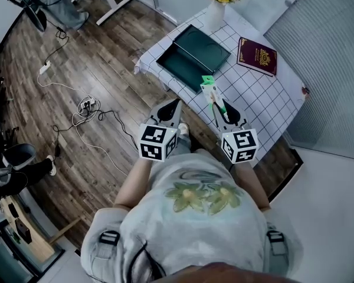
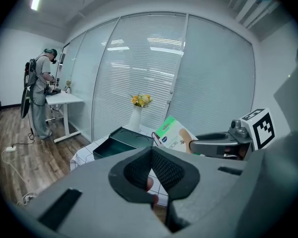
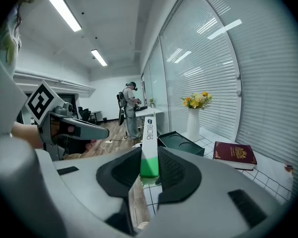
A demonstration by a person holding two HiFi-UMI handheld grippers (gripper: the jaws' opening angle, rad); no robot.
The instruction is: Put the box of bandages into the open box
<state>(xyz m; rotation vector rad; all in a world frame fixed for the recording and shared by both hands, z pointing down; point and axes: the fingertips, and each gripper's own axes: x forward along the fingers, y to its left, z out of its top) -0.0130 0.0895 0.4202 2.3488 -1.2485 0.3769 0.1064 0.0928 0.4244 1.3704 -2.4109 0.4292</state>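
Observation:
The bandage box [image 1: 209, 88], white with a green end, is clamped edge-on between the pads of my right gripper [image 1: 214, 102], held above the near edge of the checkered table [image 1: 265, 99]. In the right gripper view the bandage box [image 3: 149, 143] stands upright in the right gripper [image 3: 150, 152]. The open dark green box [image 1: 192, 53] lies on the table's far left, lid folded back, ahead of the bandage box. My left gripper [image 1: 171, 104] hovers off the table's near left edge, shut and empty. From the left gripper [image 2: 151, 152] I see the bandage box [image 2: 175, 135] and the open box [image 2: 120, 142].
A maroon book [image 1: 258, 55] lies at the table's right. A white vase of flowers [image 1: 215, 13] stands behind the open box. Cables and a power strip [image 1: 85, 106] lie on the wooden floor at left. A person [image 2: 39, 100] stands at a distant white desk.

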